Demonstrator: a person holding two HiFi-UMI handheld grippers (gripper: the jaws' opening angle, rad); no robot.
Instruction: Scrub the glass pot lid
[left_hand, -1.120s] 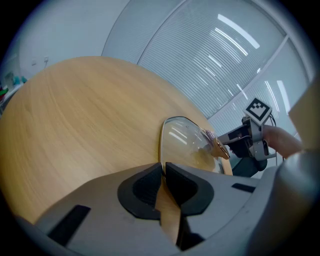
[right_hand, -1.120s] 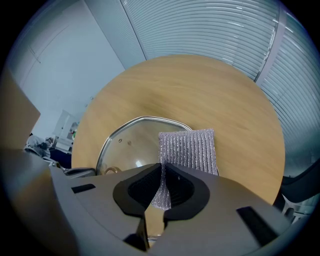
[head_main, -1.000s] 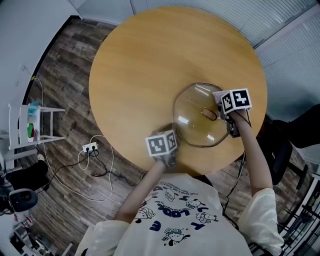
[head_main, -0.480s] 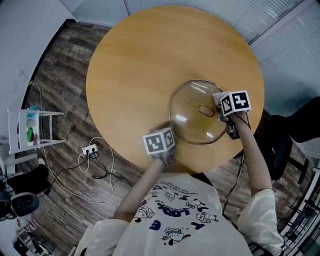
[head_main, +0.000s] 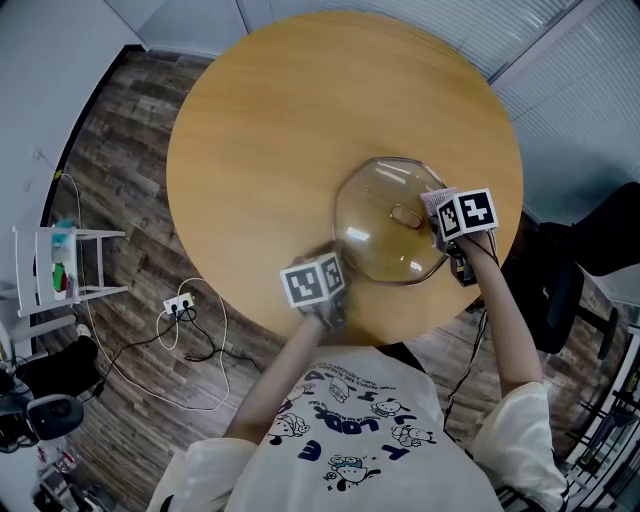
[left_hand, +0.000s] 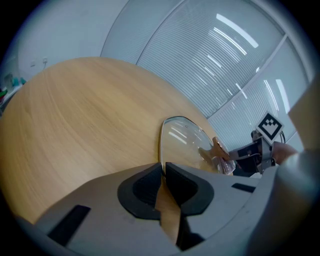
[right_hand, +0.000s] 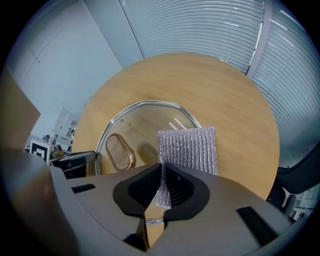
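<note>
Lid (head_main: 380, 215) sits pinched in left claw (left_hand: 163, 166), scrubber (right_hand: 188, 147) in right claw (right_hand: 163, 169).

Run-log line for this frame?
left gripper: shut on glass pot lid rim | right gripper: shut on scrub pad, pad over lid

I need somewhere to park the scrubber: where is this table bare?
The round wooden table is bare across its far and left parts, beyond the glass pot lid. Its near right edge is crowded: left gripper, right gripper, silver mesh scrubbing pad.
</note>
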